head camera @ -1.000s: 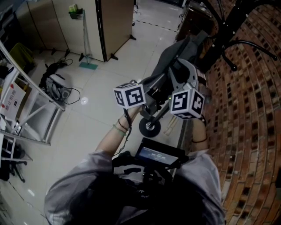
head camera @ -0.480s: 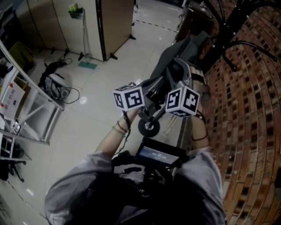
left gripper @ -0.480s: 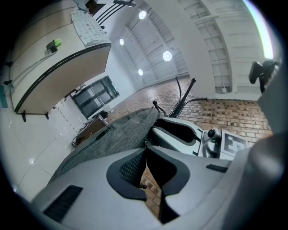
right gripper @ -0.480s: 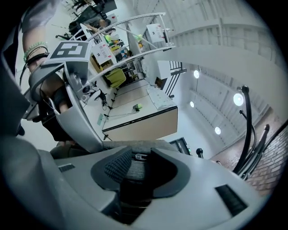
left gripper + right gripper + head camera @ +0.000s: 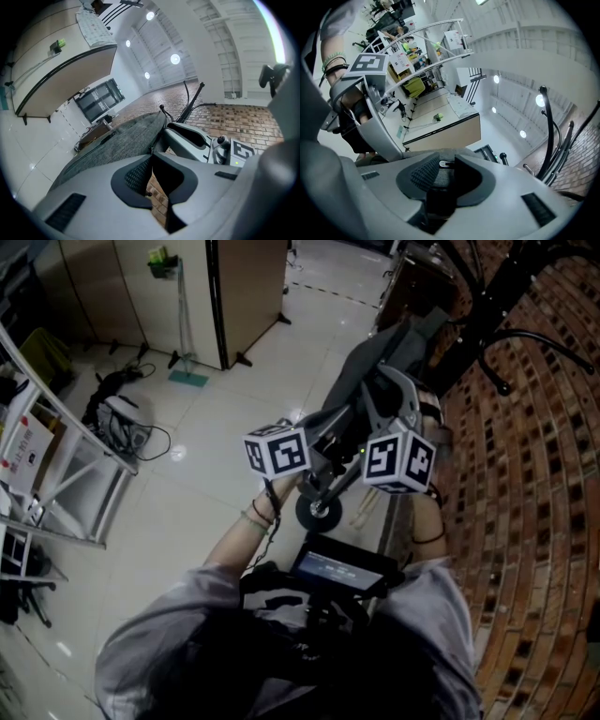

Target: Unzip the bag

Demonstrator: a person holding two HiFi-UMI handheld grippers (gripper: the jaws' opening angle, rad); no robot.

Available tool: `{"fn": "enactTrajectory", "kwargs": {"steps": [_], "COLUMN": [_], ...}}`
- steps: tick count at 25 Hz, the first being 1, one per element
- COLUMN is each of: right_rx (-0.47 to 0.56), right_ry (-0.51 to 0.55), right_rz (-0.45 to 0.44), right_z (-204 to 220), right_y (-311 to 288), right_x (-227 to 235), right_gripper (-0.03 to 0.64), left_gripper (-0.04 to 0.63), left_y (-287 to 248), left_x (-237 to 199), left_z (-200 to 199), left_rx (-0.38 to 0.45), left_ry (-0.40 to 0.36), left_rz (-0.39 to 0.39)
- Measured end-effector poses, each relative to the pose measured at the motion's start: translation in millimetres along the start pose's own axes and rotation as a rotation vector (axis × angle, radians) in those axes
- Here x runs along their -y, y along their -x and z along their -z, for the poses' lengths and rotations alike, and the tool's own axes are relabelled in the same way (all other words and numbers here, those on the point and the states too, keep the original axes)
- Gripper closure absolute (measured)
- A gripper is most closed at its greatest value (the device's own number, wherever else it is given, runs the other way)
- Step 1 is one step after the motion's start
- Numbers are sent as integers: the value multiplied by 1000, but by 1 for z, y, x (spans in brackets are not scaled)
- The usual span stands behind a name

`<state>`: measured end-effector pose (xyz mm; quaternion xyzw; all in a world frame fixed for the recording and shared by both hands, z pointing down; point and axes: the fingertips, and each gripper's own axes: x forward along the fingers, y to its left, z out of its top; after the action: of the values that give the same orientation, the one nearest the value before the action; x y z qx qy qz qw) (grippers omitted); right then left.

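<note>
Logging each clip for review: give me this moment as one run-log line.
left gripper shut on bag edge | right gripper open, jaws just been closing, zipper pull between them

pale glossy tiled floor (image 5: pixel 187 493), red brick wall (image 5: pixel 534 484) at right, black coat stand (image 5: pixel 487 296) against it, wooden partition (image 5: pixel 246 287), metal rack (image 5: pixel 70 474) at left, tangled black cables (image 5: pixel 117 418) on the floor beside it, long-handled mop (image 5: pixel 188 379) near the partition
</note>
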<state>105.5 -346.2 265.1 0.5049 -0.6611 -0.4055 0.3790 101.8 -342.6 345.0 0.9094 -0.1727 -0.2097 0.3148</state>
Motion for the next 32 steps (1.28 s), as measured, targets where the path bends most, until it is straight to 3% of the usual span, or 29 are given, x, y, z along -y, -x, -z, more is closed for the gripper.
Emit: {"fn": "enactTrajectory", "kwargs": {"steps": [9,19,32], "right_rx": [74,36,60], "right_ry": [-72,-107,-181], "right_rz": [39,42,-8], "right_z": [-16,-9,-7], "right_y": [14,4,6], "right_x": [15,30,43], "right_gripper": [605,609,603], "left_gripper": [581,581,581], "left_y": [1,-1,11], "left_x": [-3,1,-8], "left_z": [1,1,12], "left_rx": [3,11,9], "left_ry": [6,1,11], "left_rz": [-8,-8,-37]}}
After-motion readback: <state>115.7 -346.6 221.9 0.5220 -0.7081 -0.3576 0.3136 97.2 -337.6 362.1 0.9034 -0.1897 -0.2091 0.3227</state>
